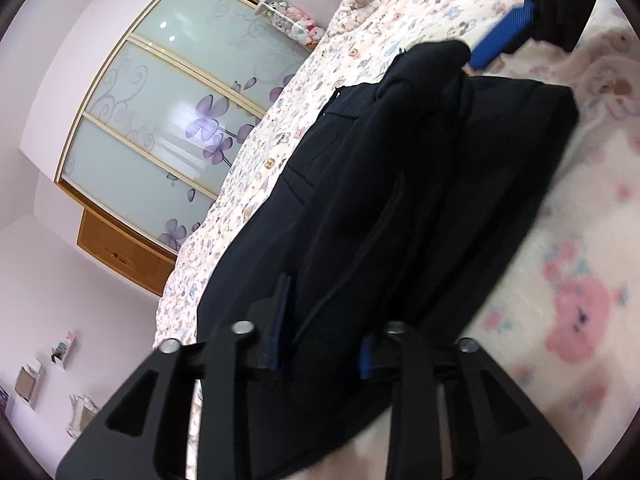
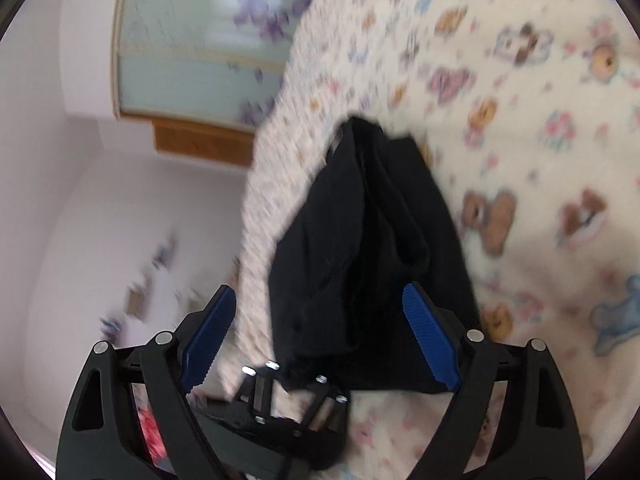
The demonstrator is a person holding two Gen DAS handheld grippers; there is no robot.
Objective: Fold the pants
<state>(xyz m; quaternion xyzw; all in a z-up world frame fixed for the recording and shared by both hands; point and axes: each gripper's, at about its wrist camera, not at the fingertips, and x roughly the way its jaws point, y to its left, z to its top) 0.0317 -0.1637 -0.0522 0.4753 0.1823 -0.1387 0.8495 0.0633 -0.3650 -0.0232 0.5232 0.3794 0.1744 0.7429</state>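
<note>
Dark navy pants [image 1: 400,184] lie folded on a bed with a cartoon-print blanket [image 1: 568,280]. My left gripper [image 1: 322,328] is shut on the near edge of the pants, its blue pads mostly buried in the cloth. In the right wrist view the pants [image 2: 372,232] lie bunched between the fingers. My right gripper [image 2: 320,332] is open, its blue pads [image 2: 430,336] wide apart on either side of the cloth and holding nothing. The right gripper's blue pad also shows in the left wrist view [image 1: 504,32] beyond the far end of the pants.
The bed's left edge [image 1: 224,200] drops off toward a pink wall. A wardrobe with frosted floral glass doors [image 1: 168,112] stands beyond the bed. Plush toys [image 1: 296,20] sit at the far end. Small shelves [image 1: 44,368] hang on the wall.
</note>
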